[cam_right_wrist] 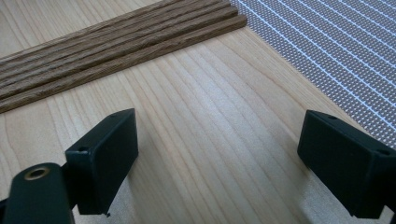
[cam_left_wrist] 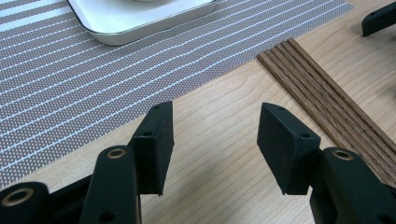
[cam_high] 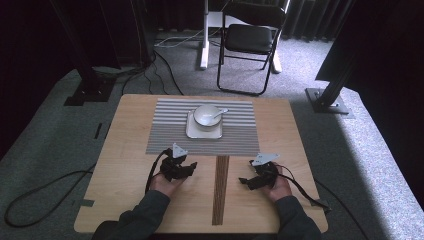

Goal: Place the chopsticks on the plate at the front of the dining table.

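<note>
Wooden surface (cam_high: 130,200), pale and square-cornered, seen from above, with a person seated at its near edge and both forearms reaching onto it.

Toward the near left corner, the left hand (cam_high: 166,184) holds the left gripper (cam_high: 186,169), a black tool with a grey three-cornered plate on top and a cable trailing back toward the near edge. In the left gripper view its jaws stand apart with a clear gap between them and nothing held; bare wood lies under them, just short of the mat's near edge.

A grey striped mat (cam_high: 165,135) lies across the far middle of the surface. On it sits a white square plate (cam_high: 192,131), and on the plate a white bowl (cam_high: 206,115) with a spoon (cam_high: 220,113) resting in it, its handle pointing toward the right edge. A corner of the plate (cam_left_wrist: 140,23) also appears at the top of the left gripper view.

From the mat's near edge, a bundle of dark wooden sticks (cam_high: 220,190) runs straight down the middle to the near edge, between the two hands. The sticks (cam_left_wrist: 322,98) lie just beside the left jaws.

Toward the near right corner, the right hand (cam_high: 280,189) holds the right gripper (cam_high: 245,181), pointing toward the sticks. In the right gripper view its jaws are spread wide and hold nothing, with bare wood beneath, the sticks (cam_right_wrist: 116,51) ahead and the mat (cam_right_wrist: 327,51) to one side.
</note>
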Motion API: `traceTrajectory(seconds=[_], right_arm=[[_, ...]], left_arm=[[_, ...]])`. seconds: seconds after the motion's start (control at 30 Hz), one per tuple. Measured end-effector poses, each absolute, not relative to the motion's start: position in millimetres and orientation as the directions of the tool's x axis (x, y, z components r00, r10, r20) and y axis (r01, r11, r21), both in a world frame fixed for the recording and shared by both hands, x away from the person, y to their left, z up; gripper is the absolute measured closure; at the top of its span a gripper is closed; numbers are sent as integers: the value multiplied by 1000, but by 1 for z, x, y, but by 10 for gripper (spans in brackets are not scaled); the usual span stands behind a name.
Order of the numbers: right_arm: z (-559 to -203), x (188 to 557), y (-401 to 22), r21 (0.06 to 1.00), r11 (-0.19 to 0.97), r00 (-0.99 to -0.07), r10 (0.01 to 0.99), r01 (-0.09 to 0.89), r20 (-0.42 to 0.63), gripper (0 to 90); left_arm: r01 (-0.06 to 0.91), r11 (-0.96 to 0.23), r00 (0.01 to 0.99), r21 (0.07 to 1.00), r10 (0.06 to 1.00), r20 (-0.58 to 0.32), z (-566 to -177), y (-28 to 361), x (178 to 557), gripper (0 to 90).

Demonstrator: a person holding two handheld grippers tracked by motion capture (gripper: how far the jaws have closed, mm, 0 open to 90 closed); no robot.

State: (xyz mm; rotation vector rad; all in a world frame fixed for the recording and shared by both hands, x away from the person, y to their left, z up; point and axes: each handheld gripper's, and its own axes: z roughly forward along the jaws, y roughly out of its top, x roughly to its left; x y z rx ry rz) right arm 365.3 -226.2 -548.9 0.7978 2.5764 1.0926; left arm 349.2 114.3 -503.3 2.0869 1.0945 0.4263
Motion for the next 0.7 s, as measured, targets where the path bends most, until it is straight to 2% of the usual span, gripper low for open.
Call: traceTrajectory(seconds=[0.7], right_arm=[[-549,365,-226,719,573,-825,566,394,1,116]], left_arm=[[559,-371,605,742,794,-59,-498,101,349,467]])
